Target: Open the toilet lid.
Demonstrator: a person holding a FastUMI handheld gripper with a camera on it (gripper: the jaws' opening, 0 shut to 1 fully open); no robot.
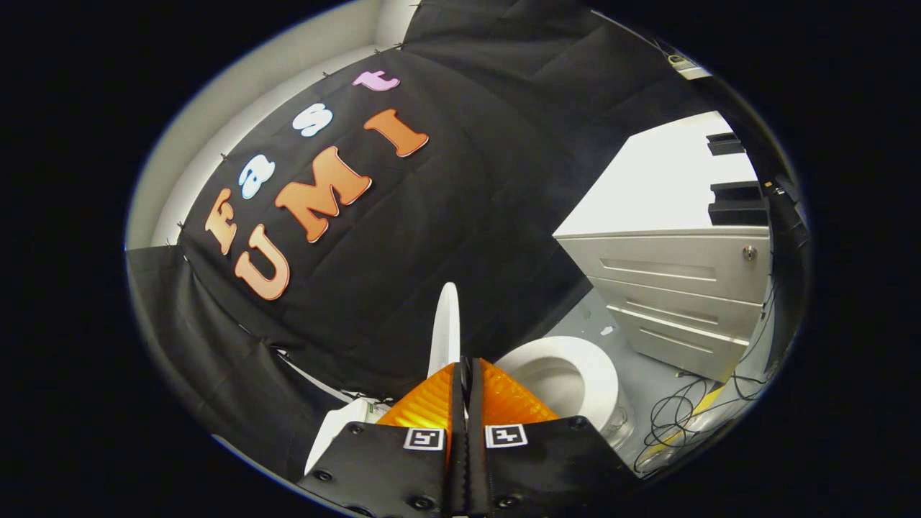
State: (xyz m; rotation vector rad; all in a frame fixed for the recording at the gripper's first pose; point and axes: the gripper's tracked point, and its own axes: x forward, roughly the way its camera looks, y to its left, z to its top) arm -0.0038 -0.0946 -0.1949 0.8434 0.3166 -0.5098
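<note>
The white toilet lid (446,324) stands raised and nearly upright, seen edge-on, rising from between my fingertips. My gripper (465,364) is shut on the lid's rim, and its fingers hide the lower part of the lid. To the right of the fingers lies the open toilet bowl with its white seat (601,374) down. The white tank (338,424) shows to the left of the fingers, below the lid.
A white drawer cabinet (676,288) stands beyond the bowl on the right, on a grey floor (647,374). Loose black cables (683,417) lie on the floor beside the bowl. Black cloth walls (460,216) hang close behind the toilet.
</note>
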